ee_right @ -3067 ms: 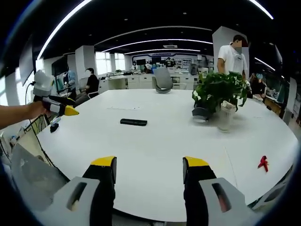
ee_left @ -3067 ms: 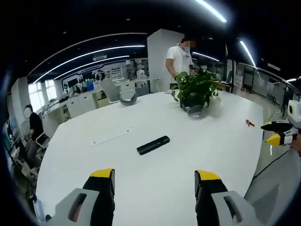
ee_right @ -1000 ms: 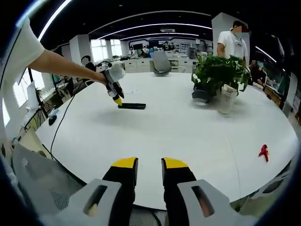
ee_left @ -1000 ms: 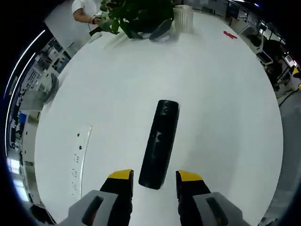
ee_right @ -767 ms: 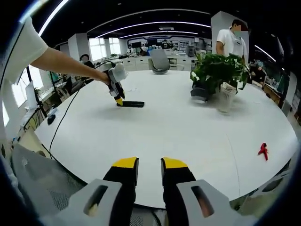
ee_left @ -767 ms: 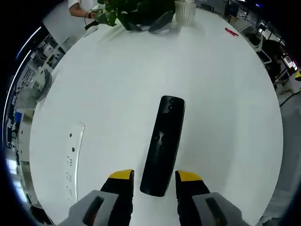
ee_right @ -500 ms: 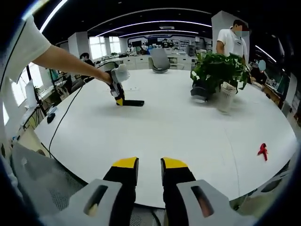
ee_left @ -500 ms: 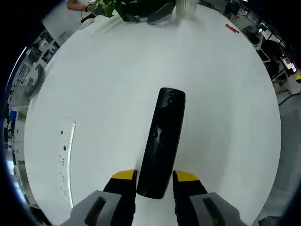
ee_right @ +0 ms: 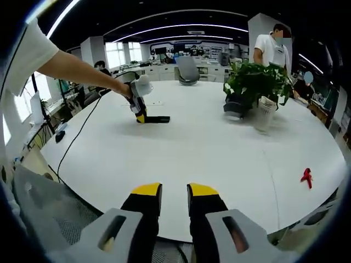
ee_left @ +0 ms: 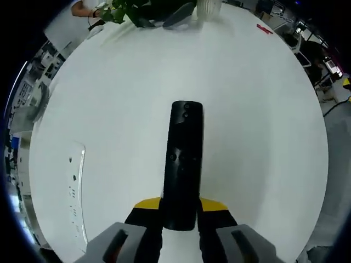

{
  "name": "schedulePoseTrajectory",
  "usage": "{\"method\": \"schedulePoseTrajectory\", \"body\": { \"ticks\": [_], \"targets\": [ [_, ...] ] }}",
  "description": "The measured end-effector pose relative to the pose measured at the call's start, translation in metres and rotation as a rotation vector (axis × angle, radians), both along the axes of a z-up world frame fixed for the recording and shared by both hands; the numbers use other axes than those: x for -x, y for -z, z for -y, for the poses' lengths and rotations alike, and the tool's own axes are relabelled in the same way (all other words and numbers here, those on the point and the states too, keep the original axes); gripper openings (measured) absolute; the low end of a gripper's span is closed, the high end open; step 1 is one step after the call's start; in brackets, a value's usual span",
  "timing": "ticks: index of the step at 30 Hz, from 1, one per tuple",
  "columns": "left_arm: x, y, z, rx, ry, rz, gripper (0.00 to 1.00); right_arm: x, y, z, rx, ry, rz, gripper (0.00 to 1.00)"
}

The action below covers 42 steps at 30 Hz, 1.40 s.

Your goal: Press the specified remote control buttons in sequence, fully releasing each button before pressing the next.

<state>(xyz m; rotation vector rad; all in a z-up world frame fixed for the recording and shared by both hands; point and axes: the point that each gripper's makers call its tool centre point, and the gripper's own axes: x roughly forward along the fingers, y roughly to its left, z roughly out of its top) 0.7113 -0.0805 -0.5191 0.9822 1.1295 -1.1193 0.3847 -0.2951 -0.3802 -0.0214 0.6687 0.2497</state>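
Straddling the near end of the long slim black plastic remote control (ee_left: 182,170), the left gripper (ee_left: 180,211) has its yellow-tipped jaws on either side of the narrow body, apparently clamped on it. The remote lies flat on the round white table (ee_left: 263,137), running straight ahead of the jaws, buttons up. Judging by looks: rigid, light, smooth casing, likely to slide or pivot if pushed, so holding the edges at the near end seems right, leaving buttons free. The right gripper (ee_right: 174,193) is back at the table edge, jaws nearly together, holding nothing, remote well ahead to its left.
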Motion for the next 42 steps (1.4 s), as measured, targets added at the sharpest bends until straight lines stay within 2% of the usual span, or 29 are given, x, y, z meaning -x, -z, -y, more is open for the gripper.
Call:
{"method": "schedulePoseTrajectory", "body": {
  "ticks": [17, 22, 34, 42],
  "targets": [
    [0.016, 0.001, 0.001, -0.016, 0.035, 0.010, 0.23, 0.000, -0.004, -0.002, -0.006, -0.001, 0.009, 0.17],
    [0.031, 0.000, 0.002, 0.002, 0.008, 0.014, 0.22, -0.001, -0.005, -0.004, -0.013, -0.010, 0.015, 0.17],
    [0.069, 0.001, 0.007, -0.010, 0.025, 0.001, 0.23, -0.002, -0.010, -0.005, -0.036, -0.017, 0.037, 0.16],
    [0.086, 0.003, 0.007, -0.017, 0.016, -0.001, 0.23, -0.001, -0.011, -0.007, -0.040, -0.024, 0.045, 0.16]
  ]
}}
